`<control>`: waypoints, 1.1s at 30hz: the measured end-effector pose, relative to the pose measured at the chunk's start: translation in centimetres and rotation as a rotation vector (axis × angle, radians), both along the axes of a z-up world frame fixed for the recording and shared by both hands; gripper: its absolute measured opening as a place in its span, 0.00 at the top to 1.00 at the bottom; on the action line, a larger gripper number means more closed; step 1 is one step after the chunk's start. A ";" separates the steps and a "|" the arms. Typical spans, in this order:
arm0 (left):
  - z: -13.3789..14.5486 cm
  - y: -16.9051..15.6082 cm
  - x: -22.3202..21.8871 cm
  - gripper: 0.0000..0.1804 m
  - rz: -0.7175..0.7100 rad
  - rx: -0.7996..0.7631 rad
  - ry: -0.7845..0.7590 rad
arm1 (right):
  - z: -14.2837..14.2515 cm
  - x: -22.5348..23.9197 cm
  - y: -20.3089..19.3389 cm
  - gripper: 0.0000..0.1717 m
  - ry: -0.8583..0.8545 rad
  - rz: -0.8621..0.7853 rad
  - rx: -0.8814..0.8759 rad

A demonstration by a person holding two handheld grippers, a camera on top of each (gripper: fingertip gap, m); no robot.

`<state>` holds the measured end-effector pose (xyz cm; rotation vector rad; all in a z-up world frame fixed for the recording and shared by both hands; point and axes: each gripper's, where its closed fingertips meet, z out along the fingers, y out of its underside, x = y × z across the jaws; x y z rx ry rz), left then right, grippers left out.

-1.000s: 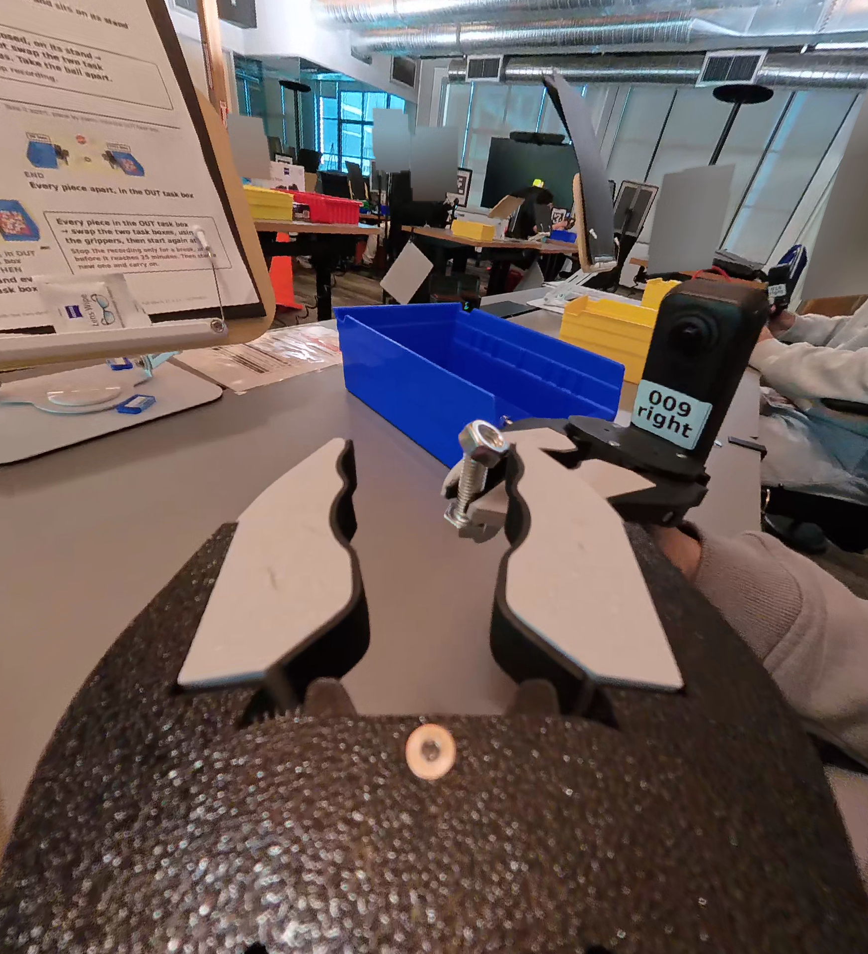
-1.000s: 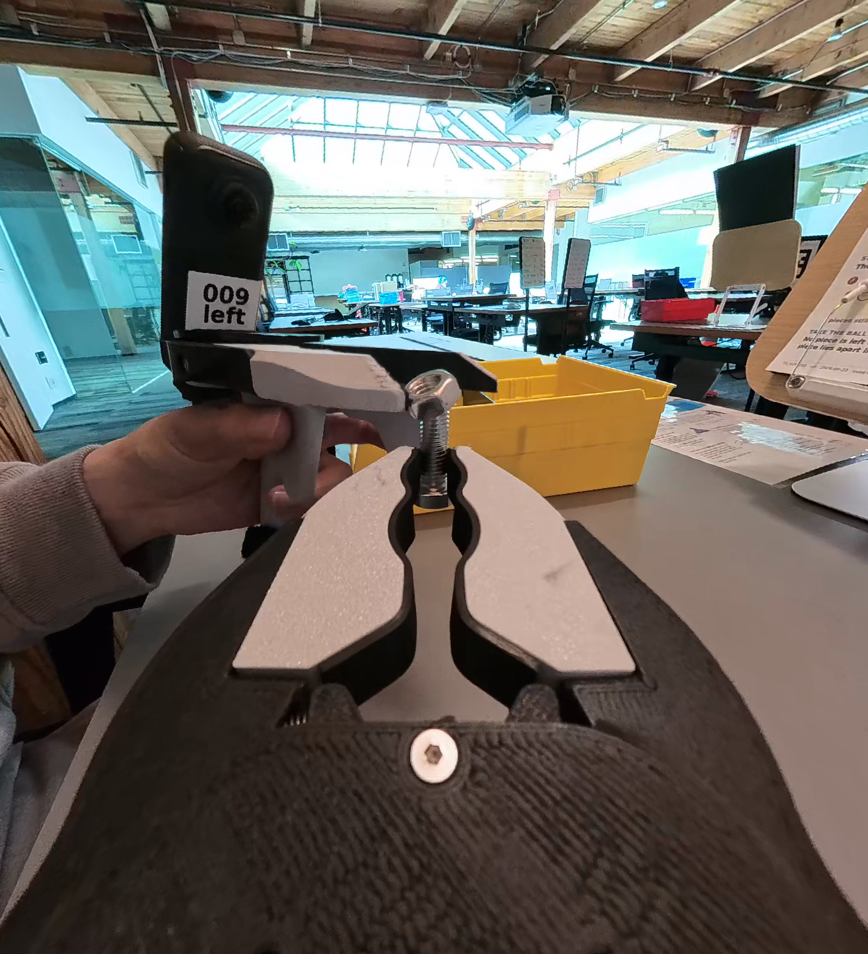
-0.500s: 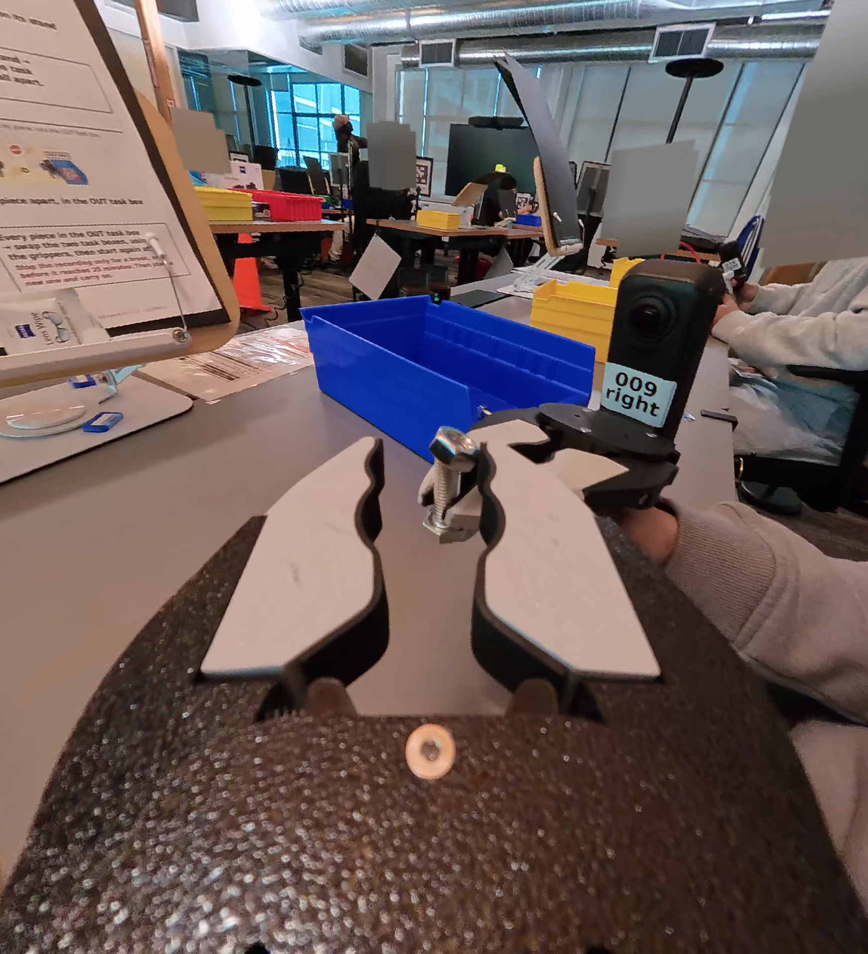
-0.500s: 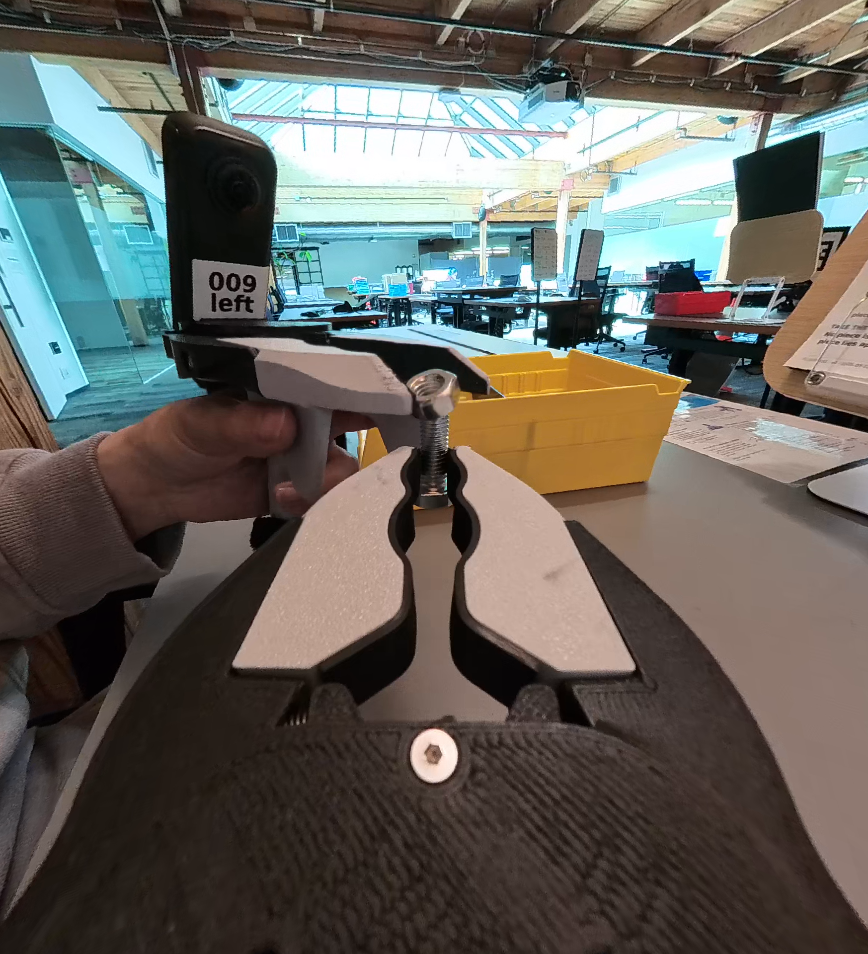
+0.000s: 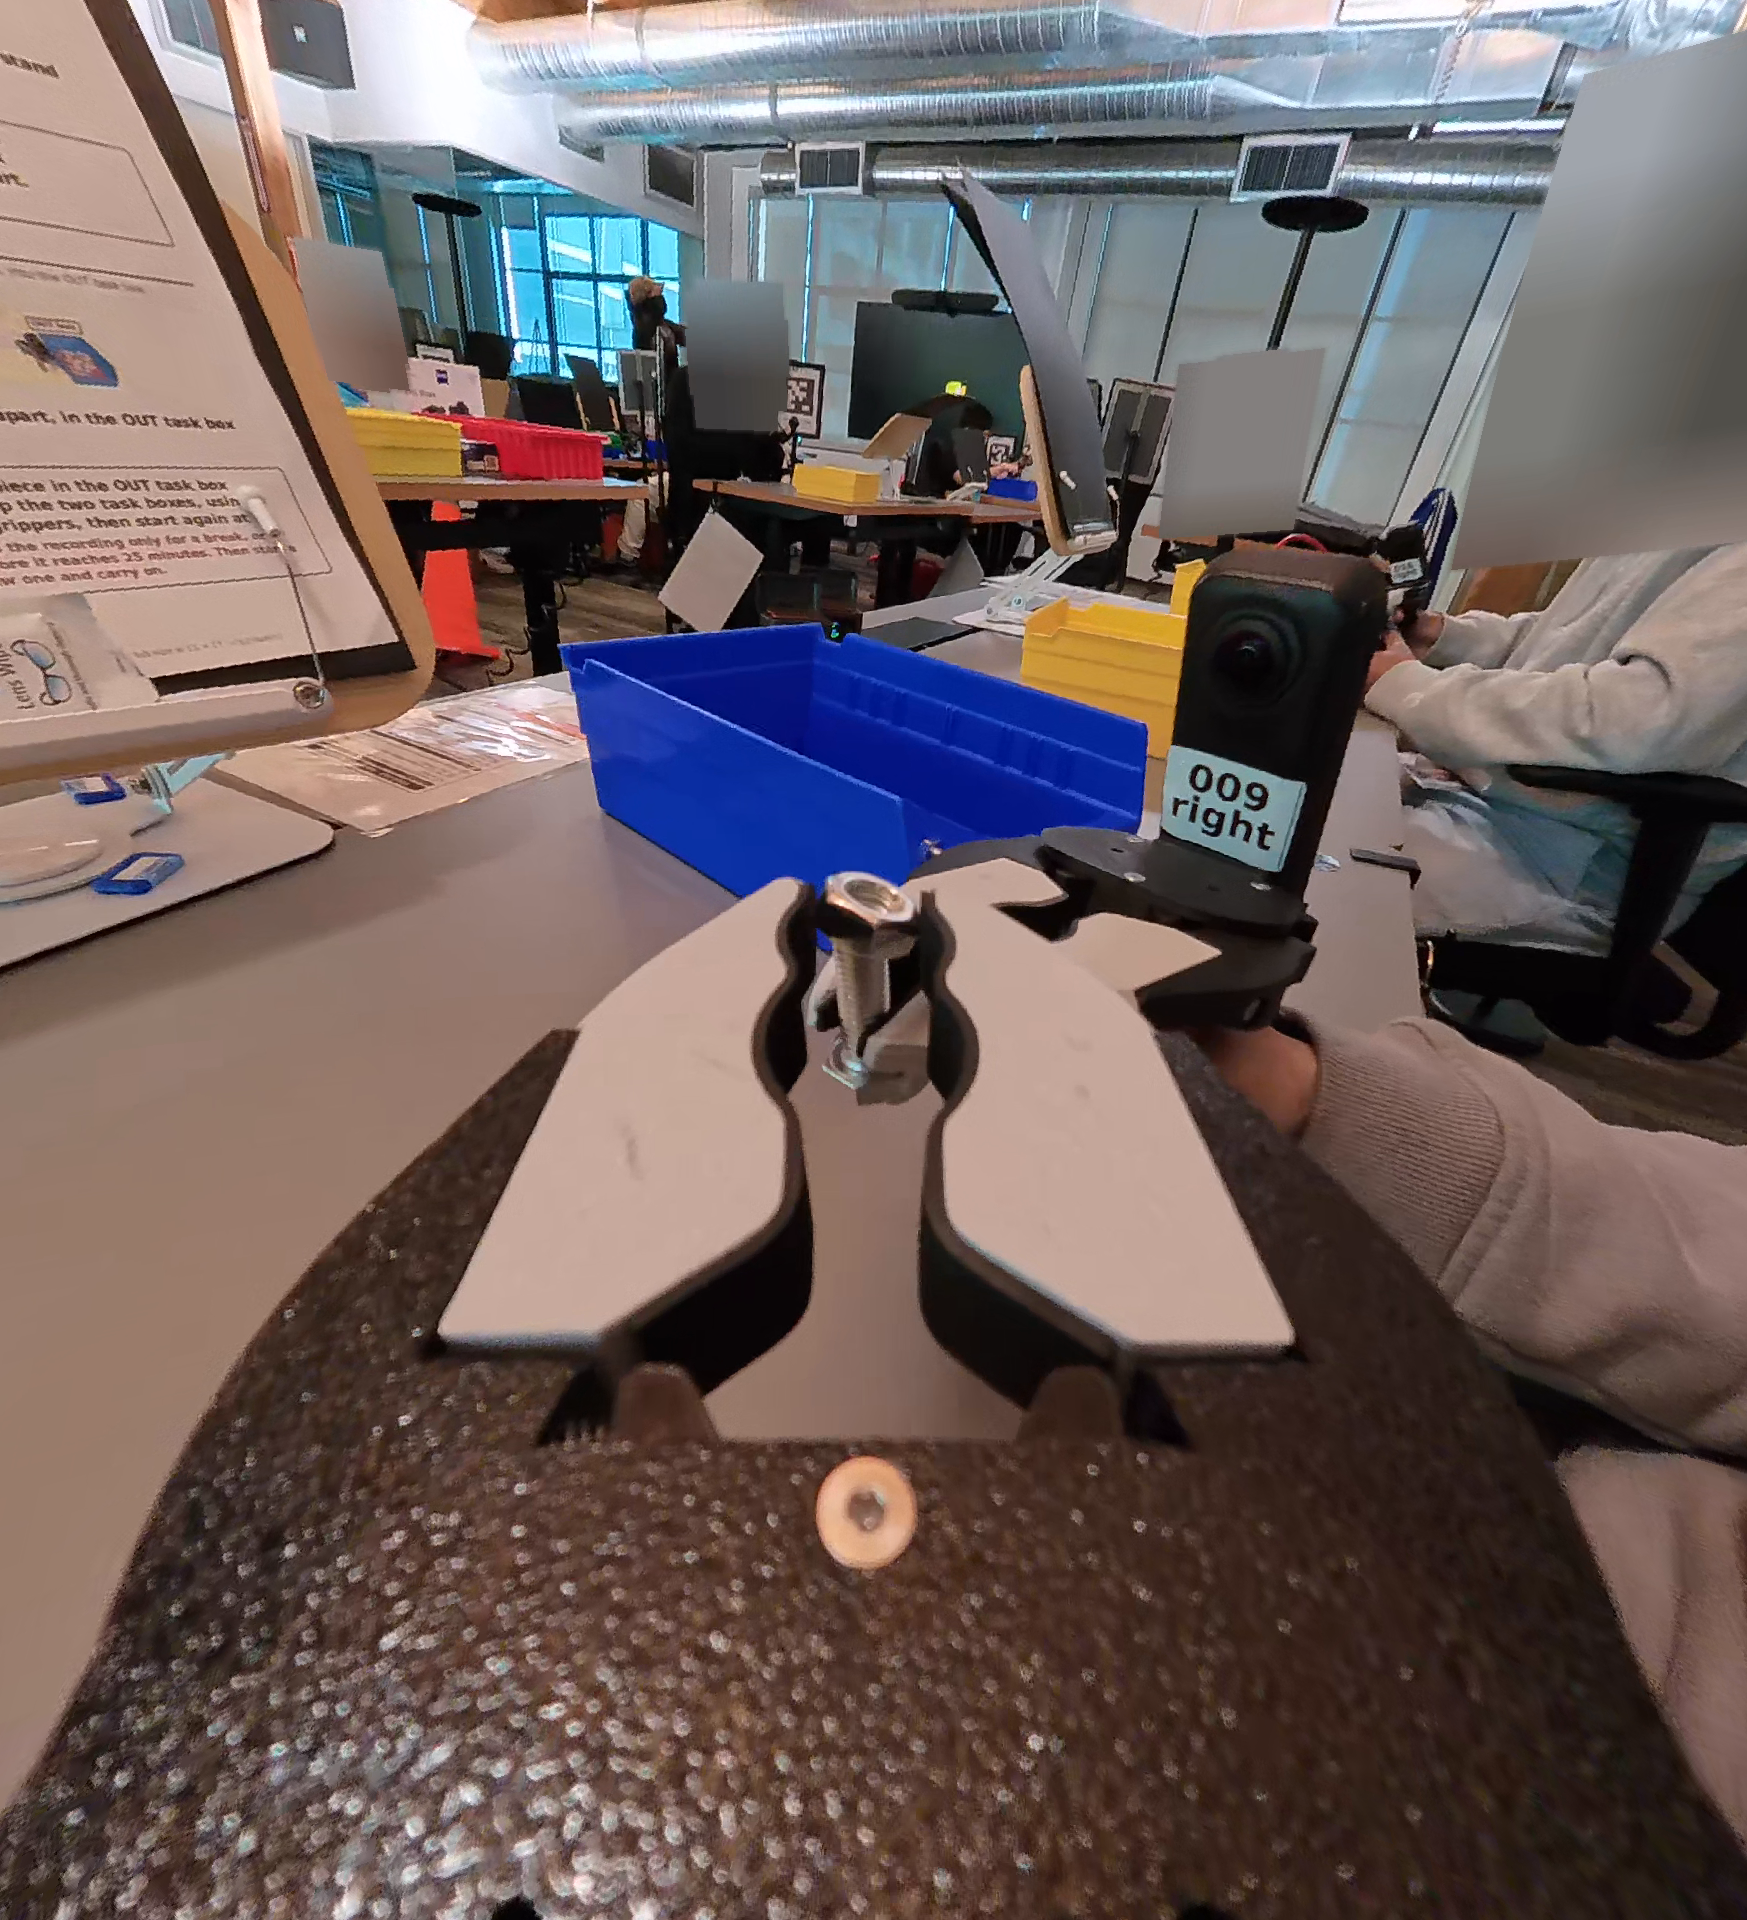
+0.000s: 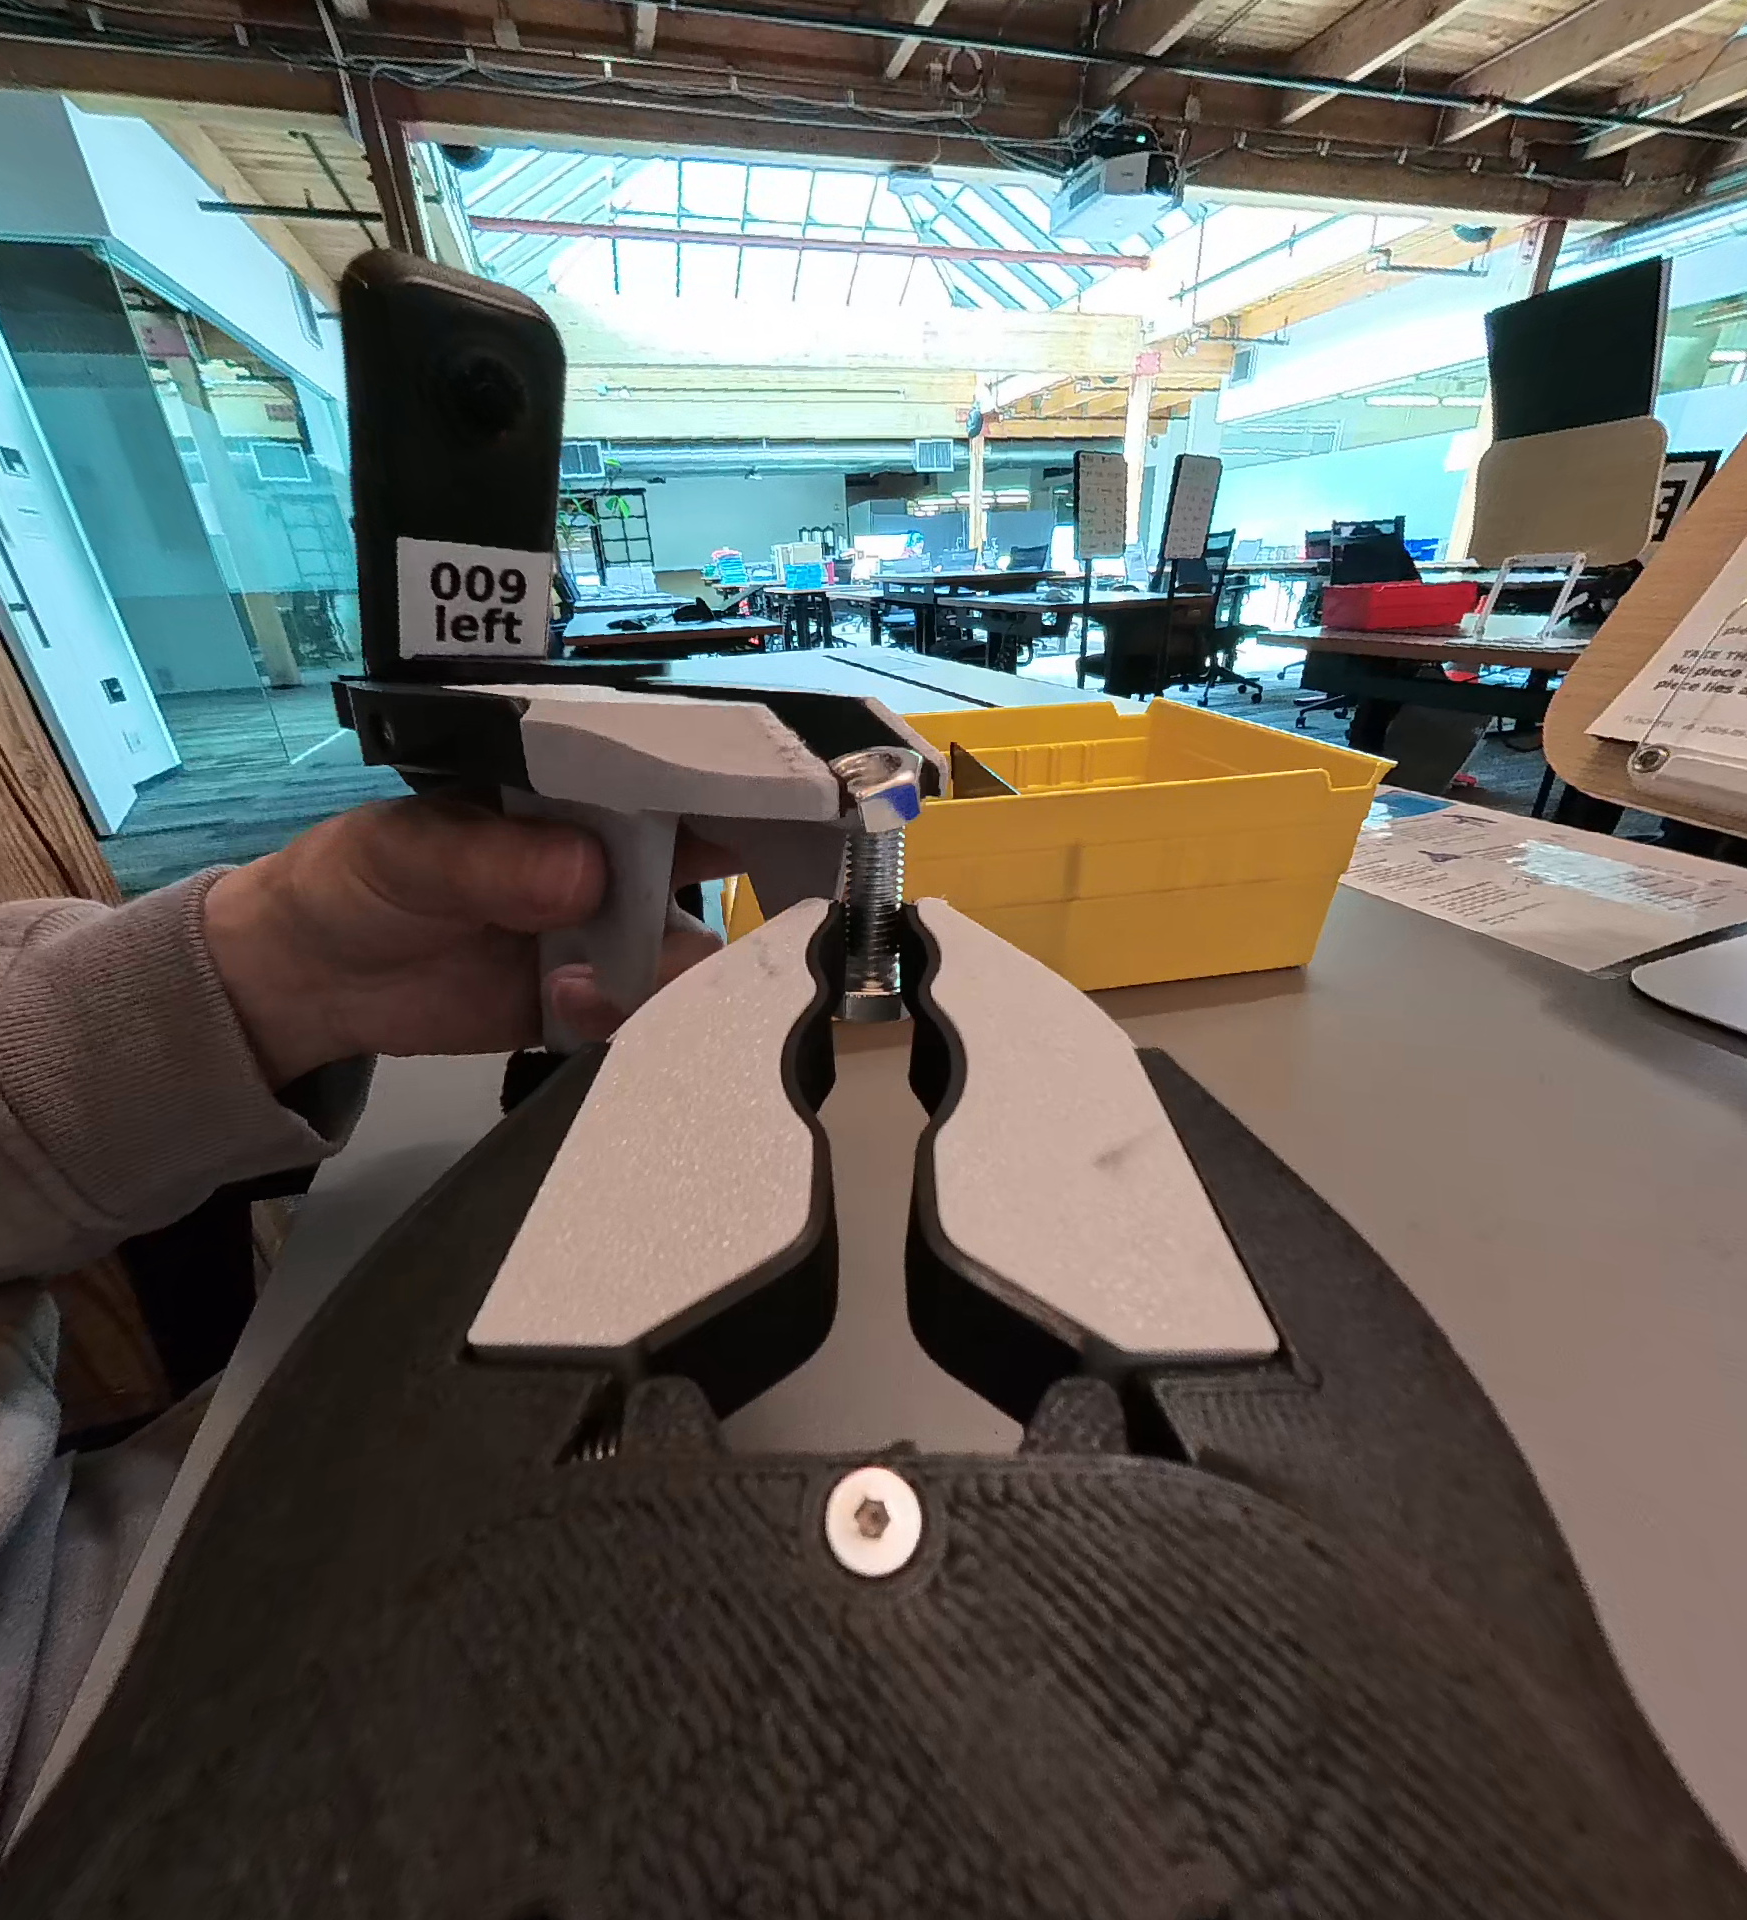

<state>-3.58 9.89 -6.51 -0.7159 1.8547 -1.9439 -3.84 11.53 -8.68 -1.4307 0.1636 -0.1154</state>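
Left wrist view: left gripper [image 5: 864, 920] pinches the nut [image 5: 863, 906] at twelve o'clock; right gripper [image 6: 871, 961] clamps the bolt [image 6: 871, 914] shank, so twisting calls for steady alignment.

Open-plan office/lab: desk rows [image 6: 1004, 613], monitors [image 5: 936, 364], exposed ducts [image 5: 952, 62], parts bins [image 6: 1139, 831].

Bolt [image 6: 871, 914]: upright between both hand-held grippers, above the tabletop [image 6: 1471, 1195].
Nut [image 5: 865, 906]: atop the bolt.
Bins: one [image 5: 848, 758] behind left hand-held gripper [image 5: 865, 914]; another [image 6: 1139, 831] behind right hand-held gripper [image 6: 871, 966].
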 end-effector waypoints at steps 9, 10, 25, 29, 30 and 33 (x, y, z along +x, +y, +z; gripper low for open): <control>0.2 0.0 -0.3 0.90 -0.045 -0.111 0.036 | 0.0 -0.1 0.0 0.95 -0.011 0.004 0.001; 0.2 0.0 -0.4 0.90 -0.054 -0.118 0.032 | 0.1 -0.1 0.0 0.95 -0.011 0.006 0.003; 0.3 0.2 -1.1 0.91 -0.190 -0.186 0.077 | 0.1 -0.8 0.3 0.95 -0.032 0.047 -0.001; -0.2 0.1 -0.8 0.90 -0.158 -0.133 0.077 | -0.4 -0.5 0.5 0.95 -0.046 0.023 -0.034; -0.2 0.0 -0.8 0.90 -0.153 -0.128 0.073 | -0.4 -0.5 0.5 0.95 -0.044 0.020 -0.034; -0.2 -0.1 -0.6 0.90 -0.148 -0.144 0.091 | -0.3 -0.4 0.4 0.95 -0.039 0.016 -0.030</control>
